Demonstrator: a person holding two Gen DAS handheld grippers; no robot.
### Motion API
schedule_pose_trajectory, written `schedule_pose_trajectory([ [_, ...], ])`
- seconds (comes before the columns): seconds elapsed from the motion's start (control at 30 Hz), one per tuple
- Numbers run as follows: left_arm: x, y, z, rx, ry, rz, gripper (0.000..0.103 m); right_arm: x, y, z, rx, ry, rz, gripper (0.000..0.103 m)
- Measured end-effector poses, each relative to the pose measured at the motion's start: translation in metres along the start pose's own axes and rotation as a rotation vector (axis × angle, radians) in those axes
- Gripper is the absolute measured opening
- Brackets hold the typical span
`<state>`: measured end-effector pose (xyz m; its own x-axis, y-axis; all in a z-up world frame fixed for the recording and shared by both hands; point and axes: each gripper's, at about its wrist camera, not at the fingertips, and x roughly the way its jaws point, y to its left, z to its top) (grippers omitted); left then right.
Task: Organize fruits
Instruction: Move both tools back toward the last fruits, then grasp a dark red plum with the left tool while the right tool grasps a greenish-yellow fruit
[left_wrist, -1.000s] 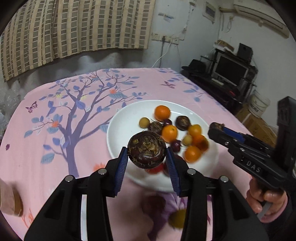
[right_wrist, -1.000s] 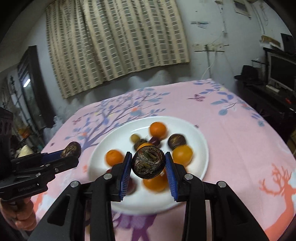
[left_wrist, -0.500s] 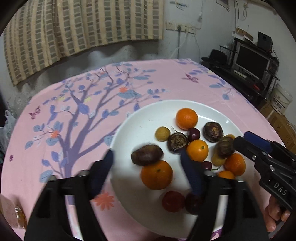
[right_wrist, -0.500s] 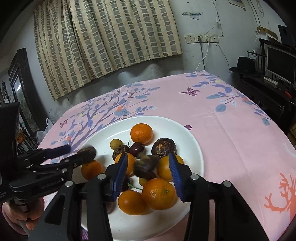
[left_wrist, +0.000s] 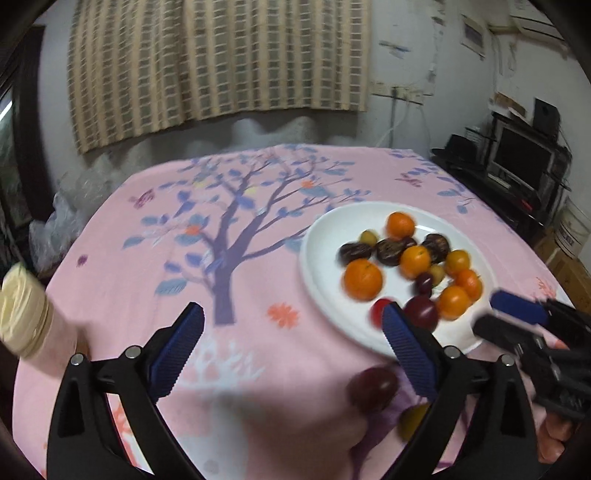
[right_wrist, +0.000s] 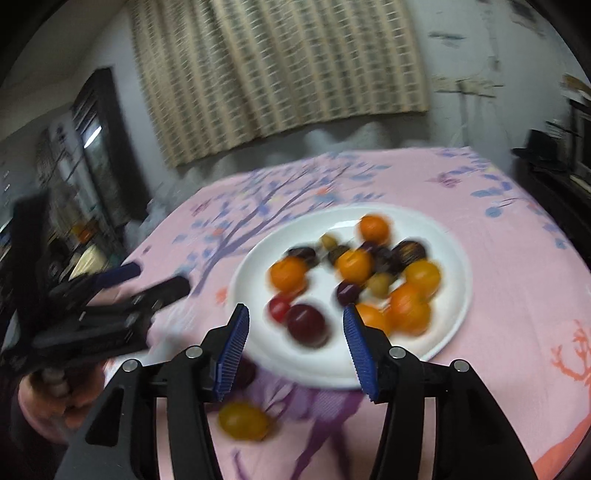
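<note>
Left wrist view. Left gripper (left_wrist: 291, 325) spread wide, nothing between the blue pads, hovering above the pink tree-print tablecloth (left_wrist: 184, 258) near its front edge. White plate (left_wrist: 317, 258) toward the right side of the table, loaded with fruit: oranges (left_wrist: 363, 279), dark wrinkled fruits (left_wrist: 355, 252), small yellow-green ones, dark red plums (left_wrist: 421, 309). Off the plate, on the cloth just in front of its near rim: one dark red plum (left_wrist: 373, 387) and one yellow fruit (left_wrist: 414, 419), partly hidden behind the right-side finger. Right gripper (left_wrist: 506, 321) at the right edge, tips apart over the plate's near right rim. Cream-capped bottle (left_wrist: 22, 314) at the left edge of the table. Some motion blur.

Right wrist view, heavily blurred. Right gripper (right_wrist: 293, 341) open, empty, pads straddling the near rim of the plate (right_wrist: 458, 295); dark red plum (right_wrist: 307, 324) on the plate between the pads. Yellow fruit (right_wrist: 243, 421) on the cloth in front of the plate; dark fruit (right_wrist: 245, 373) behind the left-side pad, mostly hidden. Left gripper (right_wrist: 155, 282) at left, tips apart, above the cloth beside the plate.
</note>
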<state>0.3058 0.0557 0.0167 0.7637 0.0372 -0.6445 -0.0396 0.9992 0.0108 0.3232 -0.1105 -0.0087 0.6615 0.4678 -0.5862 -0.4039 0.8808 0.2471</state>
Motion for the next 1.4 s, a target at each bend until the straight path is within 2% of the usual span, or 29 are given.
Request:
schedule_pose_trajectory([
  [0.07, 0.005, 0.015, -0.009, -0.035, 0.034, 0.012, 0.095, 0.006, 0.019, -0.015, -0.060, 0.094, 0.085, 0.054],
  [0.1, 0.007, 0.022, -0.012, -0.059, 0.047, 0.017, 0.095, 0.009, 0.029, -0.022, -0.101, 0.131, 0.097, 0.054],
  [0.23, 0.009, 0.038, -0.018, -0.109, 0.065, 0.020, 0.095, 0.021, 0.057, -0.041, -0.238, 0.200, 0.031, 0.053],
  [0.5, 0.006, 0.032, -0.020, -0.085, 0.060, 0.008, 0.095, 0.034, 0.058, -0.055, -0.260, 0.263, -0.028, 0.053],
  [0.6, 0.009, 0.029, -0.019, -0.077, 0.065, 0.007, 0.095, 0.036, 0.059, -0.060, -0.273, 0.285, -0.038, 0.048],
  [0.67, 0.009, 0.029, -0.020, -0.077, 0.067, 0.005, 0.095, 0.037, 0.059, -0.061, -0.282, 0.284, -0.052, 0.043],
  [1.03, 0.017, 0.023, -0.024, -0.052, 0.095, -0.005, 0.095, 0.030, 0.052, -0.054, -0.247, 0.261, -0.038, 0.042],
  [1.2, 0.019, 0.008, -0.029, 0.007, 0.104, -0.080, 0.095, 0.005, 0.028, -0.035, -0.136, 0.173, -0.041, 0.042],
  [1.3, 0.021, -0.011, -0.036, 0.083, 0.109, -0.146, 0.095, 0.001, 0.018, -0.030, -0.093, 0.158, -0.068, 0.042],
  [1.4, 0.023, -0.031, -0.043, 0.158, 0.100, -0.180, 0.093, 0.000, 0.009, -0.028, -0.059, 0.156, -0.078, 0.042],
])
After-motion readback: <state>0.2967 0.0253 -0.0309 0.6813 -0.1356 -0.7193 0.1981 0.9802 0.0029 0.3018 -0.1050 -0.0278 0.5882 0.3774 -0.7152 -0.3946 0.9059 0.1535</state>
